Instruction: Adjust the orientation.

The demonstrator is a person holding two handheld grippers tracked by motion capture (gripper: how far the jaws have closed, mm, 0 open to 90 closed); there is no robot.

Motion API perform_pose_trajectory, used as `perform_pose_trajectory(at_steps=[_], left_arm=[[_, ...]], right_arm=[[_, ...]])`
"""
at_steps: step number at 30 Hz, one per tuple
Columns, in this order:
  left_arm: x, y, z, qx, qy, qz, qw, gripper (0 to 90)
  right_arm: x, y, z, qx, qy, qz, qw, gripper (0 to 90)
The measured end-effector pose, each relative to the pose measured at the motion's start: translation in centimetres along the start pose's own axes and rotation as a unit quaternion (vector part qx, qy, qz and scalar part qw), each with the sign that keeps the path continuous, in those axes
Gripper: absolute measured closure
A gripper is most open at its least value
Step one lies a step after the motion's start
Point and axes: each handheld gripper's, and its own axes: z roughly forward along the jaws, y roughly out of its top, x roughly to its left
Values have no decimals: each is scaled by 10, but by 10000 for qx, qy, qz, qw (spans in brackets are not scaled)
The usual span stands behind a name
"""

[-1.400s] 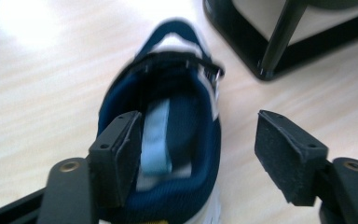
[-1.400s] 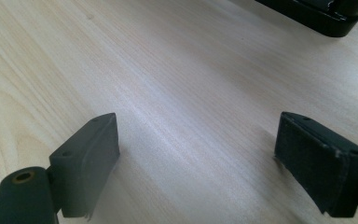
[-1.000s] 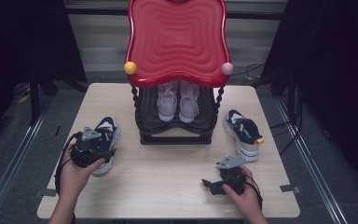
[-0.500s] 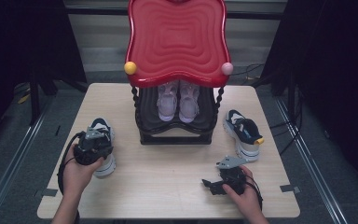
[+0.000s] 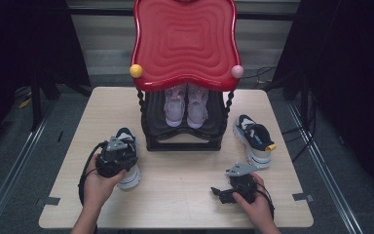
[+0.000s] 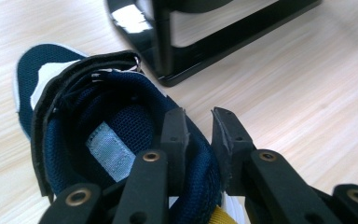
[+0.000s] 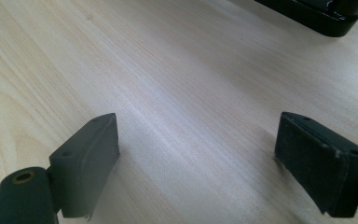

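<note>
Nearest, the right gripper (image 5: pixel 222 191) rests on the table (image 5: pixel 185 195) with jaws wide apart, nothing between. Farther in, the left gripper (image 6: pixel 199 135) pinches the heel collar of the navy shoe (image 6: pixel 74 121), just beside the black rack (image 5: pixel 185 139). Lift it upright and clear the rack's base corner; bare tabletop lies toward the middle.

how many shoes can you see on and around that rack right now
4. Two pale shoes stand side by side on the black rack's shelf; one navy shoe is clamped at its collar by the left gripper; one navy shoe lies right of the rack. Others may be hidden.
</note>
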Motion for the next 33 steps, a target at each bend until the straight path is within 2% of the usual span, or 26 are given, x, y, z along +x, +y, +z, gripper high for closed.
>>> perform_pose_trajectory(at_steps=[3, 8, 11, 13, 16, 17, 18, 19, 20, 24, 25, 27, 28, 32, 33], left_arm=[[-3, 5, 1, -44, -45, 72, 10000, 725], [0, 11, -7, -4, -57, 213, 9998, 561], [3, 13, -8, 189, -85, 410, 9989, 466], [6, 14, -10, 303, -102, 421, 9986, 406], [10, 18, -11, 581, -251, 442, 9970, 371], [11, 19, -11, 668, -289, 510, 9960, 360], [11, 20, -11, 810, -342, 614, 9942, 361], [11, 21, -11, 873, -336, 656, 9935, 368], [12, 21, -11, 963, -433, 699, 9919, 377], [7, 15, -10, 966, -543, 925, 9895, 589], [5, 13, -8, 921, -483, 959, 9899, 627], [4, 11, -8, 881, -557, 893, 9905, 665], [4, 11, -7, 795, -564, 849, 9916, 684], [-1, 13, -4, 678, -510, 753, 9935, 697], [-2, 14, -3, 642, -510, 784, 9935, 695]], right_arm=[[0, 0, 0, 1, 2, 2, 10000, 130], [0, 0, 0, 3, 1, 10, 10000, 130], [0, 0, 0, 3, 1, 12, 10000, 130], [0, 0, 0, -1, 1, -1, 10000, 129], [0, 0, 0, -1, 6, 3, 10000, 130], [0, 0, 0, 0, 3, 1, 10000, 130], [0, 0, 0, 0, 2, 1, 10000, 130], [0, 0, 0, 0, 2, 1, 10000, 130], [0, 0, 0, 1, 3, 3, 10000, 130], [0, 0, 0, 1, 2, 0, 10000, 129], [0, 0, 0, 0, 2, -1, 10000, 130], [0, 0, 0, 1, 1, -3, 10000, 130], [0, 0, 0, 1, 2, -2, 10000, 129], [0, 0, 0, 0, 1, -1, 10000, 130], [0, 0, 0, 1, 2, 0, 10000, 129]])
